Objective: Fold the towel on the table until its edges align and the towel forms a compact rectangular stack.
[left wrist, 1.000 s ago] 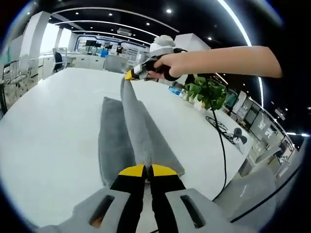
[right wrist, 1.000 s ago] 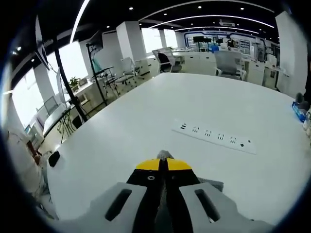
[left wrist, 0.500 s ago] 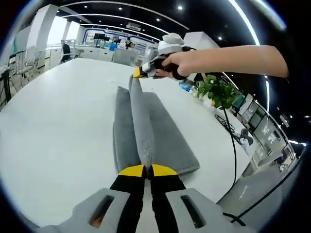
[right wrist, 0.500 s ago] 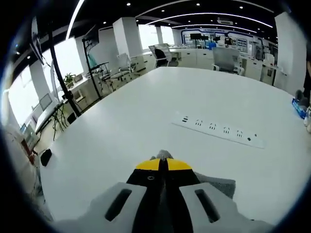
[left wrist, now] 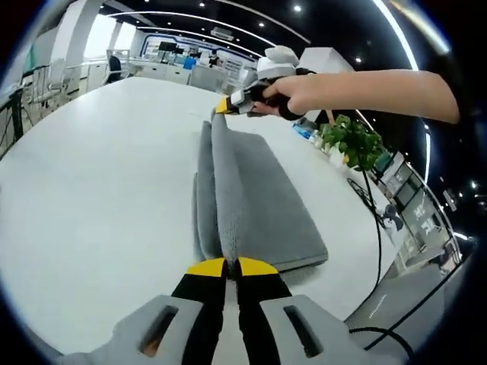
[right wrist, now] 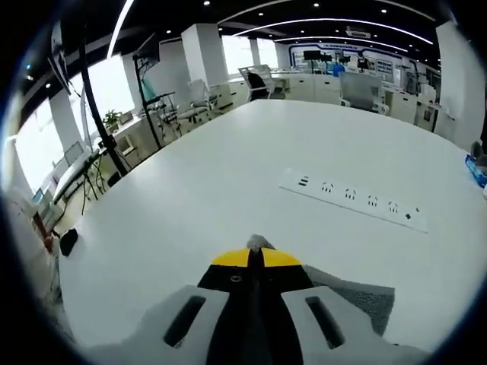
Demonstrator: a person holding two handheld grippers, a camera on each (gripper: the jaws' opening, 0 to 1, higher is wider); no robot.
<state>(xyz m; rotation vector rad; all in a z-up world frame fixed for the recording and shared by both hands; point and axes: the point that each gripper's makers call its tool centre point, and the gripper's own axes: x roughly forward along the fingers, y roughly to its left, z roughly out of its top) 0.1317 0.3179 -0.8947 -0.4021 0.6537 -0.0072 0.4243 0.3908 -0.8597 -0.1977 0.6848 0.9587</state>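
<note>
A grey towel [left wrist: 262, 205] lies on the white table [left wrist: 91, 175], stretched lengthwise between both grippers with a raised fold running down its middle. My left gripper [left wrist: 229, 265] is shut on the towel's near edge. In the left gripper view the right gripper [left wrist: 223, 106], held by a person's hand [left wrist: 293, 91], pinches the far end of the fold. In the right gripper view my right gripper [right wrist: 255, 256] is shut with a bit of grey towel [right wrist: 259, 242] poking out past its yellow tips, and more towel [right wrist: 358, 293] lies below at the right.
A white power strip [right wrist: 354, 201] lies on the table beyond the right gripper. A potted plant [left wrist: 350, 144] stands off the table's right side, with black cables [left wrist: 377, 236] hanging there. Office chairs and desks stand in the background.
Both grippers have carried the held towel edge across and lower toward the table; the towel now lies flatter and wider under the fold. Both stay shut on it.
</note>
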